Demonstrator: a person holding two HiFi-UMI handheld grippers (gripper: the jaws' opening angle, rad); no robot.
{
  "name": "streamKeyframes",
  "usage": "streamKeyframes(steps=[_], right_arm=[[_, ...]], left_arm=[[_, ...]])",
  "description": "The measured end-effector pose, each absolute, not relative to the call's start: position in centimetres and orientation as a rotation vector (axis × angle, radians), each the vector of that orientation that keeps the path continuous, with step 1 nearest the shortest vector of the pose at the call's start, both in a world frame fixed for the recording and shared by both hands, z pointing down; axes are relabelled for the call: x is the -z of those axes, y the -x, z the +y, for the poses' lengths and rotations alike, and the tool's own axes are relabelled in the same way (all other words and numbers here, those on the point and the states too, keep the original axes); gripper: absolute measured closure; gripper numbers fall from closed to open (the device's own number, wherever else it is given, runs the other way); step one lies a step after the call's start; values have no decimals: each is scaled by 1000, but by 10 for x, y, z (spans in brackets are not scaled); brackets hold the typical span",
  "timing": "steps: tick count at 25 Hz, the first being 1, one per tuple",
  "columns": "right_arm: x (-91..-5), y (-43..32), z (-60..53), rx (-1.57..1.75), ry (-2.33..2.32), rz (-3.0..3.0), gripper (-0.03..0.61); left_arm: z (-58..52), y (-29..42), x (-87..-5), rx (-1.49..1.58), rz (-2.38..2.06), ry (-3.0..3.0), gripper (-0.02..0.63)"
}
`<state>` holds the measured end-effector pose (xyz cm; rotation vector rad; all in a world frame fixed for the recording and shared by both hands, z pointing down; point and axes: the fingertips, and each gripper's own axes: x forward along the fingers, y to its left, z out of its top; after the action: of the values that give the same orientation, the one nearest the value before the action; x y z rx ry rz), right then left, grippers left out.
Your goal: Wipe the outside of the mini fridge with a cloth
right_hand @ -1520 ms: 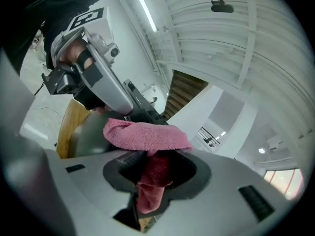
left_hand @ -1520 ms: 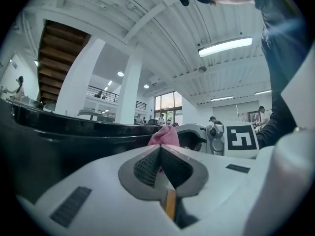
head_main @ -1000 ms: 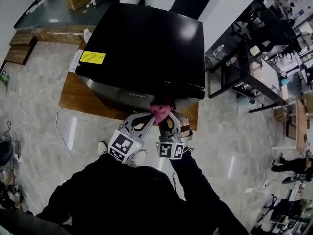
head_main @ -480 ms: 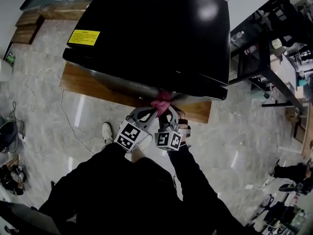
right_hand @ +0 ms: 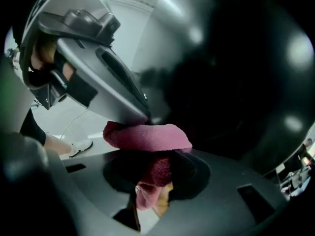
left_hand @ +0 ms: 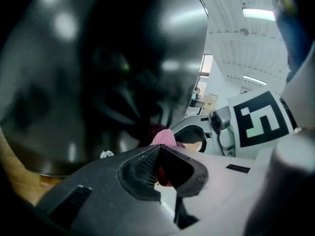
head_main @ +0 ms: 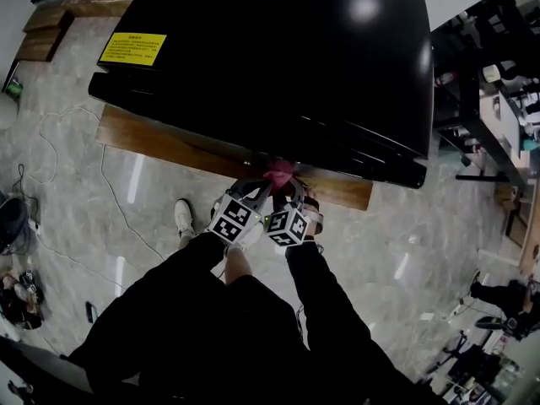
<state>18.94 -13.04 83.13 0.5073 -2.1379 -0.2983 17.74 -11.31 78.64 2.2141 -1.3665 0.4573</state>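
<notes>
Pink cloth (head_main: pixel 278 174) pressed to fridge (head_main: pixel 270 57) front, low edge.
Head view: both tools meet at cloth. Left gripper view: left gripper (left_hand: pixel 158 167) clamped on a fold. Right gripper view: right gripper (right_hand: pixel 147 181) clamped too. Cloth prob. soft, light; hold bunched part.

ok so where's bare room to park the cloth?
The fridge top is bare apart from the yellow label at its left corner. The strip of wooden board left of the pink cloth is free too. Crowded: racks and tables fill the right side.
</notes>
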Motion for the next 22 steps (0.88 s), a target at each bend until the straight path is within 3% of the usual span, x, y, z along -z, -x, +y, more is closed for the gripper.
streamKeyframes(steps=[11, 22], right_arm=[[-841, -181, -114, 155, -542, -2114, 443], [-708, -51, -26, 152, -696, -2286, 448]], left_arm=[[-58, -111, -775, -405, -1397, -2197, 607], [13, 50, -666, -251, -1482, -2263, 607]])
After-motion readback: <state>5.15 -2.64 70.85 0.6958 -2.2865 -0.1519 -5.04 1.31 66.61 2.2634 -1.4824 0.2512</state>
